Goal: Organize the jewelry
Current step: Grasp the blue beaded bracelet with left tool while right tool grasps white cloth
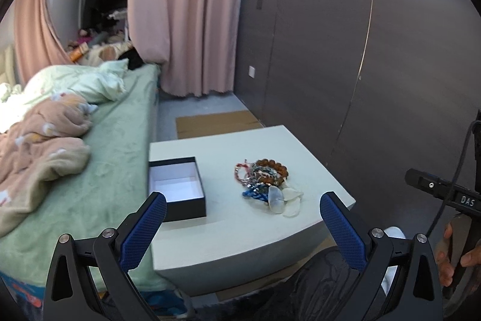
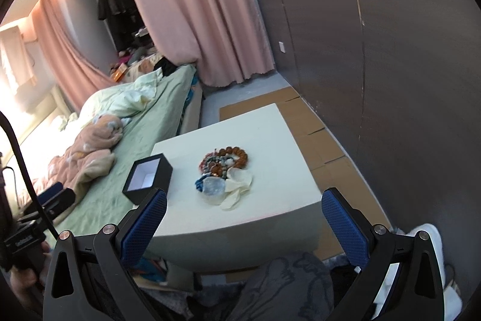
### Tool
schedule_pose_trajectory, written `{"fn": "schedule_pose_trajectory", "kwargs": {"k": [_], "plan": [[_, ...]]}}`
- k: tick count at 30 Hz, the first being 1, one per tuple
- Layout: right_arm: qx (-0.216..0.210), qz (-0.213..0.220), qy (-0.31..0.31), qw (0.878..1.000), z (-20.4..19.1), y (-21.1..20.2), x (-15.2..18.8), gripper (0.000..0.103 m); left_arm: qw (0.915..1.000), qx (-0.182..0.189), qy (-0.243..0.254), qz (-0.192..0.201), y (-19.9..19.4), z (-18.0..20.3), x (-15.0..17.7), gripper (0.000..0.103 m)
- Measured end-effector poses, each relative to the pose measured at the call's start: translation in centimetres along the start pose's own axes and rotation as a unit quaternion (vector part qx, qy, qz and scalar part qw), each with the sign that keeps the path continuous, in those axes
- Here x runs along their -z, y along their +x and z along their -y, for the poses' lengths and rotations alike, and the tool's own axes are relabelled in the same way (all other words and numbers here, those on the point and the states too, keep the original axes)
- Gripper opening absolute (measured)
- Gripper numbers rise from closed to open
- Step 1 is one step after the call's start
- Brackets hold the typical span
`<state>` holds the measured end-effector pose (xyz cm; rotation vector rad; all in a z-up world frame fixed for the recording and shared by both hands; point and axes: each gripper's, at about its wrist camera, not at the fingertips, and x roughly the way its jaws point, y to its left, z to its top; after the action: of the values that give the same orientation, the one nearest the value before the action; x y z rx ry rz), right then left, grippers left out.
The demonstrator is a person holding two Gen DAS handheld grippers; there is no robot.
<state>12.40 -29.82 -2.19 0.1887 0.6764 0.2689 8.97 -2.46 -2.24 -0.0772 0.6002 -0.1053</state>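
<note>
A heap of jewelry [image 1: 264,181] lies mid-table: brown bead bracelets, red and blue cords, pale shell pieces [image 1: 285,199]. An open black box [image 1: 177,188] with a white inside sits at the table's left edge, empty. My left gripper [image 1: 243,226] hangs open above the table's near edge, short of both. In the right wrist view the same jewelry heap [image 2: 225,170] and the black box [image 2: 147,179] show, and my right gripper [image 2: 245,218] is open over the near edge with nothing between its fingers.
The white table [image 1: 240,146] stands between a bed [image 1: 90,155] with crumpled blankets on the left and a dark panelled wall [image 1: 345,65] on the right. Cardboard [image 2: 315,134] covers the floor. Pink curtains [image 1: 183,14] hang behind. A person's knee [image 2: 285,285] is below the table edge.
</note>
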Motion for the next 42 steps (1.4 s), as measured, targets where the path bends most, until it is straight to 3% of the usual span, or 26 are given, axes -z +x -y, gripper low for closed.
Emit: {"fn": "schedule_pose_trajectory", "kwargs": {"k": [5,13,28,36,42], "plan": [[0.001,-0.022,0.021,1.000,1.6,2.4,0.2,0.103,0.9992,0.026,-0.001,-0.032,3.9,-0.2,-0.1,0.091],[0.039,-0.052,0.016,0.998,2.5,6.5,0.9,0.103,0.9932,0.063,-0.013,-0.097,10.5,-0.9,0.2,0.071],[0.057,-0.086,0.014,0.995,2.6,11.5,1.1,0.103,0.9680,0.077,-0.087,-0.222,20.3,-2.1,-0.7,0.056],[0.034,-0.098,-0.019,0.994,1.1,14.6,1.9,0.103,0.9556,0.070,-0.132,-0.254,23.4,-2.6,0.8,0.056],[0.015,-0.121,-0.030,0.992,0.0,18.2,2.7,0.102,0.9476,0.087,-0.163,-0.261,24.6,-3.4,2.1,0.056]]}}
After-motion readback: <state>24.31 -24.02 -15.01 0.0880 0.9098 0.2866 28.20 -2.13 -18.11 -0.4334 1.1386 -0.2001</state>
